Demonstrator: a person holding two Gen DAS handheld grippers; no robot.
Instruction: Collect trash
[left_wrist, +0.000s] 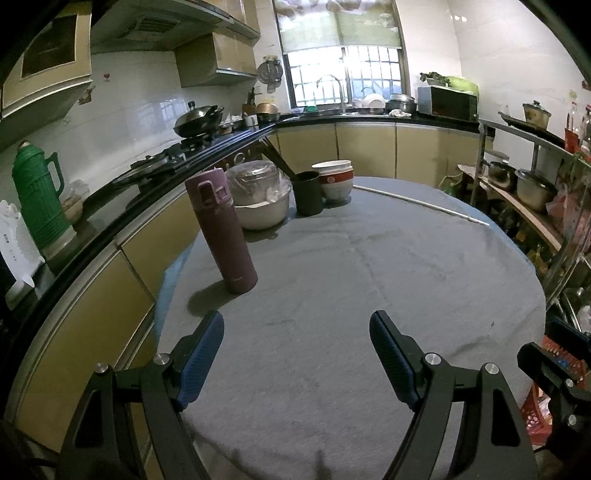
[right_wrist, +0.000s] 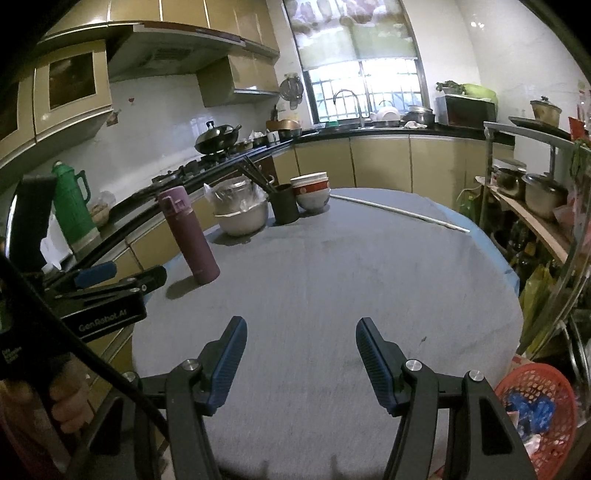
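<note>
Both grippers hover over the near edge of the grey-clothed worktop (left_wrist: 369, 266), nothing held. Left gripper (left_wrist: 297, 354) jaws stand wide apart, empty. Right gripper (right_wrist: 301, 360) jaws also apart, somewhat narrower, empty.

No loose trash shows on the cloth itself. The red mesh basket (right_wrist: 532, 387) sits low off the right edge of the worktop, with blue and white scraps already inside; it looks like the collection bin. Judged: task late, or the hands are scanning for the next piece.

On the far-left part of the worktop: purple flask (left_wrist: 221, 229) upright, white bowl (left_wrist: 262, 214) with a plastic-wrapped dish in it, dark cup (left_wrist: 308, 194) holding chopsticks, stacked bowls (left_wrist: 336, 181) just beside the cup. A thin white rod (left_wrist: 417, 205) lies along the far right rim. The crumpled plastic on the bowl could be the only trash-like candidate, but cannot tell if it is waste or a cover.

Doing the step well: sweep the view across the whole cloth before committing. If going for the plastic, pinch a loose fold from above, lift slowly so the bowl stays put, and keep clear of the flask, which would likely tip easily. Carry low to the basket and release over its middle.
</note>
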